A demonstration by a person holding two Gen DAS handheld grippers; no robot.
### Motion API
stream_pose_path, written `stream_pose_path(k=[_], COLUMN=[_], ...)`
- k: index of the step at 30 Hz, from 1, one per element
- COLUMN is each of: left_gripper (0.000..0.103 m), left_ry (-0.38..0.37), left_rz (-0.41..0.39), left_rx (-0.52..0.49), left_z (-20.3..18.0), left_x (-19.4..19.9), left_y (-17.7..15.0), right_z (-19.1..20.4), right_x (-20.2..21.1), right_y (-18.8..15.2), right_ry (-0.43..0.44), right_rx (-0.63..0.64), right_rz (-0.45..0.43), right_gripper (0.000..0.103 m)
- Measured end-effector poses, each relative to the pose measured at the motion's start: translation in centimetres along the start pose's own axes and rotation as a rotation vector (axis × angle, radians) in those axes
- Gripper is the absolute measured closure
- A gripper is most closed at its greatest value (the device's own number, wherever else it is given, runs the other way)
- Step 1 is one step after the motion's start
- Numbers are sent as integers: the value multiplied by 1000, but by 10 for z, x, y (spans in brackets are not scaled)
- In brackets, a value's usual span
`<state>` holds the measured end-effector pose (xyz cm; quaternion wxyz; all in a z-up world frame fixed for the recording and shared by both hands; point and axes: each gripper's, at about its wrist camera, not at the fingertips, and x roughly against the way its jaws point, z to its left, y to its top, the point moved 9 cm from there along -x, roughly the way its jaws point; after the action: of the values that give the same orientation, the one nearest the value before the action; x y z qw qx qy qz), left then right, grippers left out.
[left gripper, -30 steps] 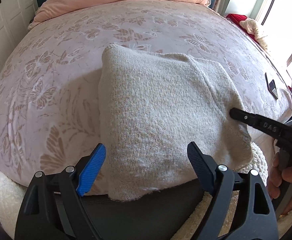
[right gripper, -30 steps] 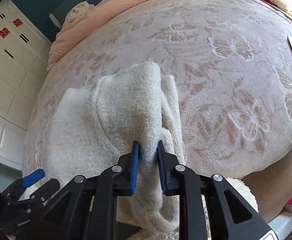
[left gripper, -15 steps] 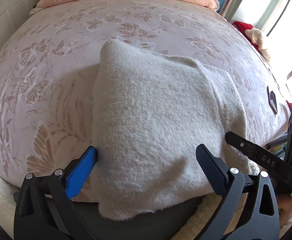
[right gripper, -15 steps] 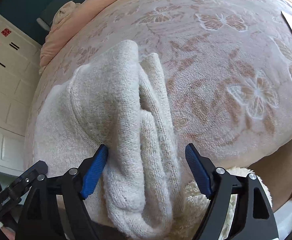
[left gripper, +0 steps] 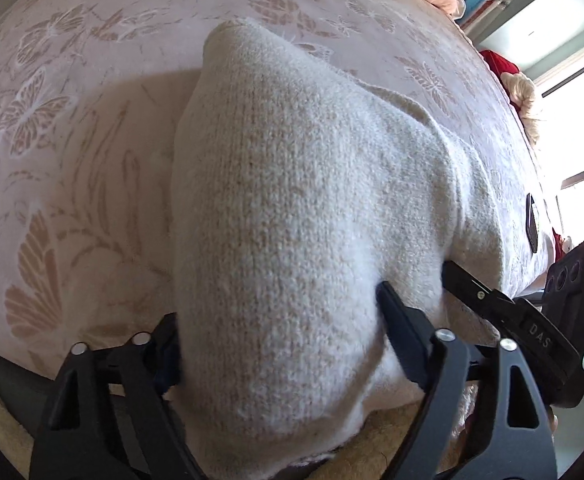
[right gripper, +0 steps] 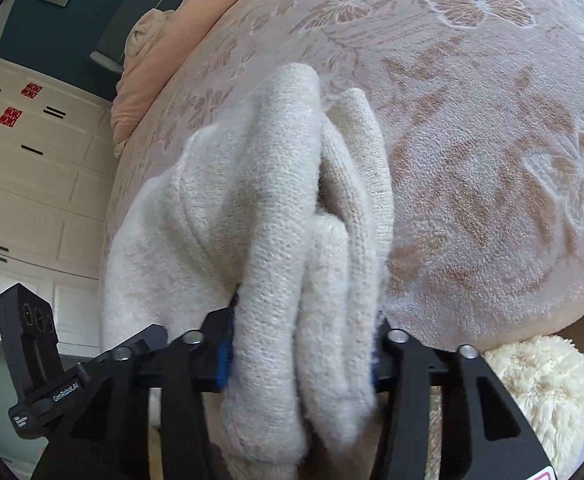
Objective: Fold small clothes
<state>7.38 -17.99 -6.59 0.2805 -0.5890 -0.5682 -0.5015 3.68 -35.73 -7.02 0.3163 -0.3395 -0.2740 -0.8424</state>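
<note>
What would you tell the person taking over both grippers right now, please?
Left gripper: fingers wide apart around the near-left edge of the sweater, fabric bulging between them.
Right gripper: fingers straddle the bunched right-side layers, pressing into them.
The sweater lies on the butterfly bedspread at the near edge, already folded into a compact block.
Left: probably lift and fold it over once more, or tidy and release.

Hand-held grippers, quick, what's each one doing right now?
Left hand-held gripper: jaws wide around the folded sweater; grip cannot be told.
Right hand-held gripper: shut on the sweater's bunched edge.
</note>
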Motion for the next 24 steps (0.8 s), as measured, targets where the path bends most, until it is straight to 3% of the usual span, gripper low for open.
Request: stream_pose_path(k=[1,4,16,24], left_gripper=[42,51,52,52], left_ry=[-5,-9,-17,-54], left_rz=[-2,-17,-202,-375], left_rx=[-20,-89,-249,-282], left_z=[-3,-14,-42,-41], left_x=[6,30,144,233], left_y=[0,5,13,33], right_z=[9,40,129,221], right_x=[8,33,124,181], right_y=[1,0,-4,0], right_ry=[14,37,114,178], right_rx=[11,59,187,368], right_rz=[-19,-70,-261,-409], right_gripper=[66,67,67,67])
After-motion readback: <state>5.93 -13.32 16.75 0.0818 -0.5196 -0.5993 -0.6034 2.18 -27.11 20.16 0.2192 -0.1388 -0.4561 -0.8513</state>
